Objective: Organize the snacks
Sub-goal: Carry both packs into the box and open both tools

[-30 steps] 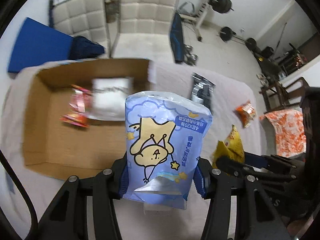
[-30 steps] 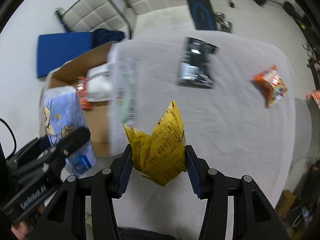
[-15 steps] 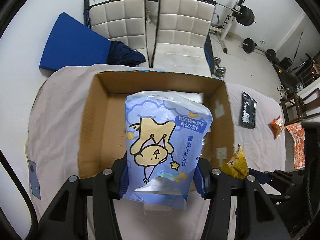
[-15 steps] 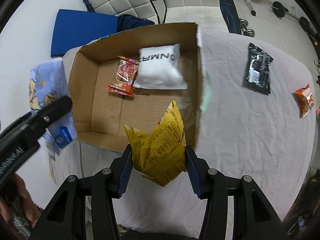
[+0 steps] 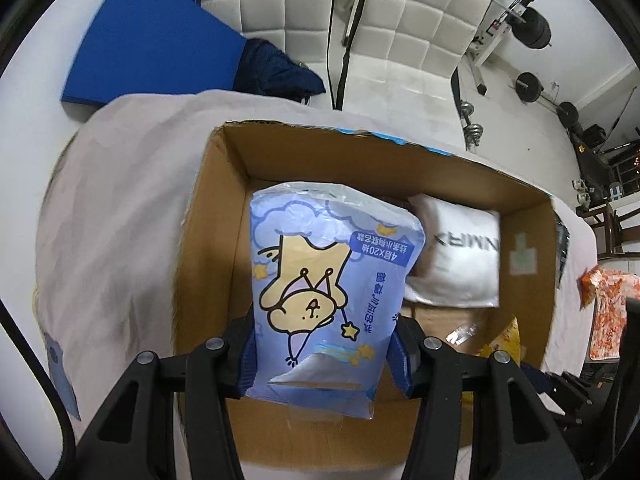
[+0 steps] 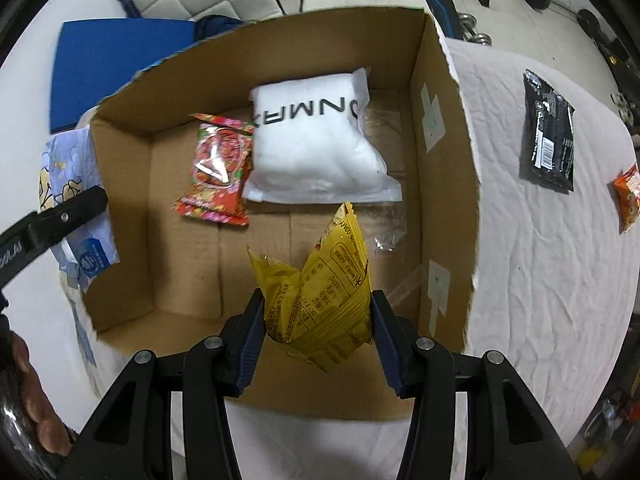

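My left gripper (image 5: 322, 360) is shut on a pale blue cartoon pack (image 5: 328, 280), held upside down above the left part of the open cardboard box (image 5: 208, 240). My right gripper (image 6: 318, 340) is shut on a crumpled yellow snack bag (image 6: 320, 300) over the box (image 6: 444, 168), near its front wall. Inside the box lie a white pouch (image 6: 316, 152) with black letters and a red snack packet (image 6: 218, 168). In the right wrist view the blue pack (image 6: 76, 200) hangs at the box's left wall.
The box stands on a table under a white cloth (image 6: 540, 260). On the cloth to the right lie a black packet (image 6: 548, 132) and an orange snack bag (image 6: 630, 192). White chairs (image 5: 400, 20), a blue mat (image 5: 152, 40) and gym weights stand behind.
Both grippers have moved left and forward over the box with their packs. The box now fills both views, and its contents lie still.
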`<state>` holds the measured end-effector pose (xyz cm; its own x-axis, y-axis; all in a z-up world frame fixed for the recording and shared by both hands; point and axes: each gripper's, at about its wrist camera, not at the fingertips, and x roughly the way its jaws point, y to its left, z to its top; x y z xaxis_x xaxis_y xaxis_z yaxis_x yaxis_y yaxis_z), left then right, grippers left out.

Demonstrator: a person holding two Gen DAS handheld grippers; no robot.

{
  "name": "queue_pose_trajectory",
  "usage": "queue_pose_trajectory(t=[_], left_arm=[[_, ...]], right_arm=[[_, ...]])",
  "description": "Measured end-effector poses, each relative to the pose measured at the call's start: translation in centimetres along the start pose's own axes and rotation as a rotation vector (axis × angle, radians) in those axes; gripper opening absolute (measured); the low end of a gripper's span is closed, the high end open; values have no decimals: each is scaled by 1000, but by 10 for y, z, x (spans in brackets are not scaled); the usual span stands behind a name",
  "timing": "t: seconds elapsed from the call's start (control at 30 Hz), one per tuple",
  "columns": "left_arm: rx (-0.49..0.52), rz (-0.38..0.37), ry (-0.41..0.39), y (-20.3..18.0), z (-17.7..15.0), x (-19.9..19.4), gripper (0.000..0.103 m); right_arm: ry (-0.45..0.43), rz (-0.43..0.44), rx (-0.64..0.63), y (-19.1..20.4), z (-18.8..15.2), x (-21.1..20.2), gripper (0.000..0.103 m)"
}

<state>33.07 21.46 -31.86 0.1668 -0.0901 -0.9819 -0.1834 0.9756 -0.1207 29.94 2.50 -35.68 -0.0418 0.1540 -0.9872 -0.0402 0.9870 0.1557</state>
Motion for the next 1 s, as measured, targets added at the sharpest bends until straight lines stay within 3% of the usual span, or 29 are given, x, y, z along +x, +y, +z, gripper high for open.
queue_pose_trajectory(t=[0.37, 0.6, 0.7, 0.83, 0.93, 1.0], left_arm=[[11, 33, 107, 10, 48, 65, 51], [-2, 29, 160, 13, 47, 77, 56], [8, 44, 147, 12, 45, 71, 66], [-5, 35, 123, 15, 41, 59, 89], [-9, 35, 106, 16, 37, 49, 94], [-4, 24, 92, 15, 32, 40, 97]], right_arm=[[46, -37, 35, 1, 29, 32, 53], [111, -32, 47, -1, 33, 48, 61], [111, -39, 47, 1, 38, 51, 80], [92, -45, 38, 2, 37, 45, 85], [78, -47, 28, 5, 35, 40, 98], [63, -46, 20, 7, 33, 35, 100]])
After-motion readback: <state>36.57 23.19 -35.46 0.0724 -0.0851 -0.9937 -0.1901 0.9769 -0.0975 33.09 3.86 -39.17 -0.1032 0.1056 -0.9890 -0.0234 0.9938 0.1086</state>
